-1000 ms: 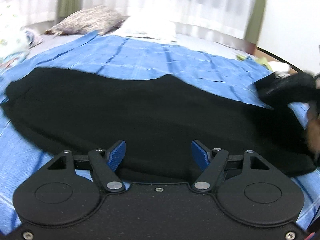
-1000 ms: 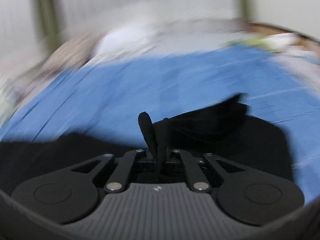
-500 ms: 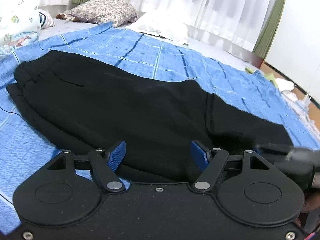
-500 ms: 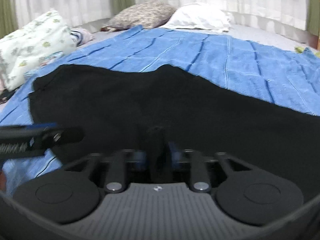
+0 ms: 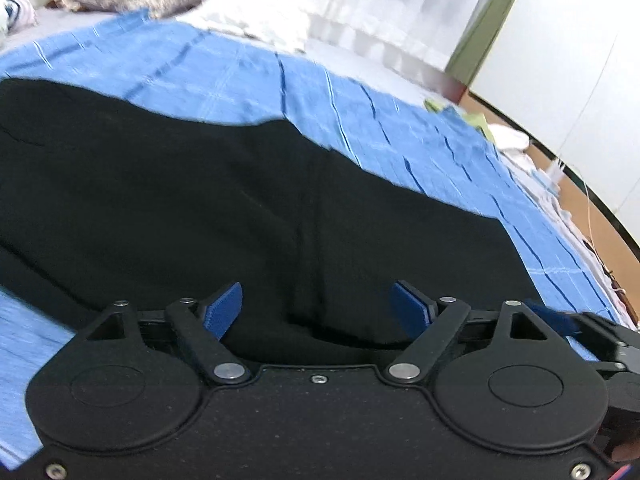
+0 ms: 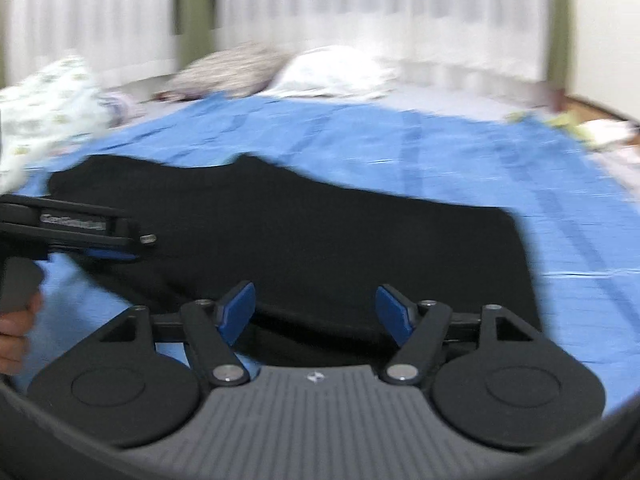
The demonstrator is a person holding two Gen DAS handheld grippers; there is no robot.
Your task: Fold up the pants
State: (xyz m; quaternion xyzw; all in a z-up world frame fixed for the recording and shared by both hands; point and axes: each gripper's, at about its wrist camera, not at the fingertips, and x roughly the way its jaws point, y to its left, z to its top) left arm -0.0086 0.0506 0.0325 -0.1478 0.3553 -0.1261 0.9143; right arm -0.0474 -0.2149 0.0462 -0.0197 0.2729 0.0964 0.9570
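Nearest in the left wrist view, the left gripper [image 5: 318, 306] has its blue pads [image 5: 222, 310] spread wide with nothing between them, hovering over the near edge of the pants [image 5: 240, 208]. The right gripper [image 6: 316, 308] is likewise spread, its blue pads [image 6: 238, 308] apart and holding nothing, just above the near hem of the same black cloth. In the right wrist view the left gripper also shows from the side at the left edge, over the near left part of the pants, with the person's hand [image 6: 14, 336] on its grip below. In the left wrist view part of the right gripper shows at the lower right edge.

The pants lie flat across a blue blanket [image 5: 224, 76] with darker stripes, folded into one long dark band running left to right. A faint seam or crease runs down the cloth just ahead of the left gripper. Their right end stops short of the blanket's right edge.

Beyond the blanket lie a patterned pillow [image 6: 228, 70] and a white pillow [image 6: 332, 72] side by side. A floral bundle [image 6: 48, 100] sits at far left. White curtains [image 6: 320, 8] hang behind; both views are somewhat blurred.
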